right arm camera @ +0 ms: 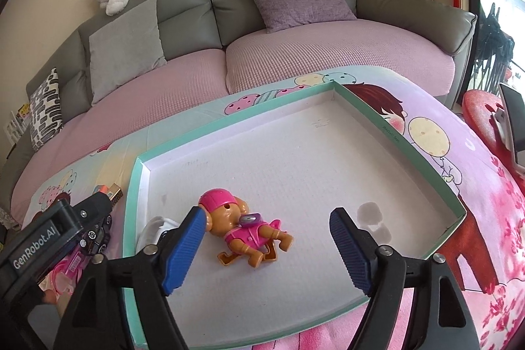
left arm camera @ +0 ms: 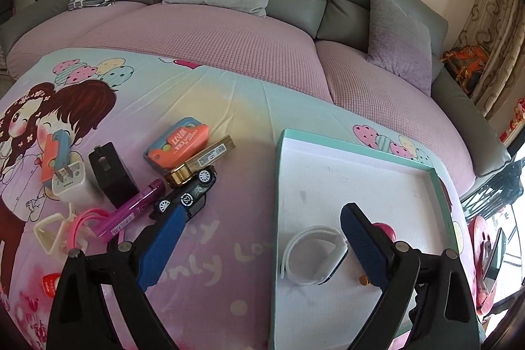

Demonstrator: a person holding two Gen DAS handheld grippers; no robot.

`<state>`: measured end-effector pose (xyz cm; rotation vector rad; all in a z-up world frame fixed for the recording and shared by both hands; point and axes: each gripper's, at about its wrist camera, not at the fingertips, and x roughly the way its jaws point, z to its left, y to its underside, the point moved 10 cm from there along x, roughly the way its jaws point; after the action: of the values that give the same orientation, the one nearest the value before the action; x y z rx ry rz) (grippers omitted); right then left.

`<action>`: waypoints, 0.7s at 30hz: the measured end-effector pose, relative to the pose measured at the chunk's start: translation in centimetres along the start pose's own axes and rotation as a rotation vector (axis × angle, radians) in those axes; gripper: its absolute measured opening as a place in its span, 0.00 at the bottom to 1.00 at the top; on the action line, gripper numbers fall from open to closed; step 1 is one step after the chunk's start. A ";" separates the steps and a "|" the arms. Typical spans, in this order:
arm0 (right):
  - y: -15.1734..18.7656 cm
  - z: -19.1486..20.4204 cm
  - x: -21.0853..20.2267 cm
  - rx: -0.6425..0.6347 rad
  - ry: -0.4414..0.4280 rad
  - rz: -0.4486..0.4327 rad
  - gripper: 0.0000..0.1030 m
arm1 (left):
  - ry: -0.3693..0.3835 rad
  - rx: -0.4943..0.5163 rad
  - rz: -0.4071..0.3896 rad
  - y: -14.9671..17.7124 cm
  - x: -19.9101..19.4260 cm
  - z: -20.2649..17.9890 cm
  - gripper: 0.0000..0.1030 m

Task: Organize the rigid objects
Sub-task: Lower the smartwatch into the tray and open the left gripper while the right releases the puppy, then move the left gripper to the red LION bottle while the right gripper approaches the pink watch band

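Tray: a shallow white-lined box lid with a mint-green rim (right arm camera: 229, 117) lies on the cartoon-print cloth (left arm camera: 229, 107) in front of the sofa; it is the likely collecting place.
Already in tray: a pink-and-tan toy pup figure (right arm camera: 249, 228) lies on its back near the front, and a white band-shaped item (left arm camera: 311, 255) sits at the front left corner.
Waiting pile: just left of the tray, on the cloth, lie a black toy car (left arm camera: 185, 195), a purple lighter (left arm camera: 134, 207), a gold-and-black tape roll (left arm camera: 178, 174), an orange-and-blue box cutter (left arm camera: 178, 145), a white charger plug (left arm camera: 70, 182), a black adapter (left arm camera: 110, 173) and a pink cable (left arm camera: 85, 218).
Right gripper (right arm camera: 265, 248): fingers spread wide, holding nothing, poised over the pup figure.
Left gripper (left arm camera: 262, 245): fingers spread wide and empty, one finger beside the toy car, the other above the tray's white band.
Step in hand: sorting looks partly done, with two pieces in and the pile untouched.
Next move: probably the left gripper shifts left over the pile, straddles one item such as the car, and pinches it squarely.
Left wrist view only: the whole pile.
Right wrist view only: the pup figure, the tray's far corner, and a dark stain (right arm camera: 370, 214) on the lining.
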<state>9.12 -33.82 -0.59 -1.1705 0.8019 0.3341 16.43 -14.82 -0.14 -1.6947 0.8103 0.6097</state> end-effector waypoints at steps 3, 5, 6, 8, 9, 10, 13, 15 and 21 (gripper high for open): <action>0.2 0.4 0.3 -0.015 -0.003 0.005 0.93 | -0.034 -0.013 -0.014 -0.4 -0.4 1.3 0.93; 0.2 0.6 0.4 -0.031 -0.001 0.003 1.00 | -0.057 -0.021 -0.032 -0.8 -0.7 2.2 0.93; 0.2 0.8 0.4 -0.042 0.002 0.002 1.00 | -0.067 -0.024 -0.045 -1.0 -0.9 2.7 0.93; 0.4 1.0 0.5 -0.062 0.013 0.002 1.00 | -0.094 -0.027 -0.068 -1.5 -1.3 3.7 0.96; 0.4 1.1 0.6 -0.070 0.019 0.003 1.00 | -0.110 -0.028 -0.078 -1.7 -1.6 4.3 1.00; 0.5 1.1 0.7 -0.075 0.024 0.006 1.00 | -0.129 -0.032 -0.090 -2.0 -1.8 4.9 1.00; 0.7 1.2 1.0 -0.078 0.030 0.015 1.00 | -0.173 -0.042 -0.119 -2.7 -2.6 6.8 1.00; 0.8 1.2 1.1 -0.077 0.032 0.020 1.00 | -0.194 -0.053 -0.134 -3.2 -3.2 8.1 1.00; 1.0 1.8 1.0 -0.080 0.018 0.021 1.00 | -0.255 -0.089 -0.142 -3.8 -4.6 11.7 1.00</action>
<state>9.92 -31.94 -1.67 -1.2421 0.8231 0.3761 16.55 -1.93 2.58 -1.6959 0.4843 0.7541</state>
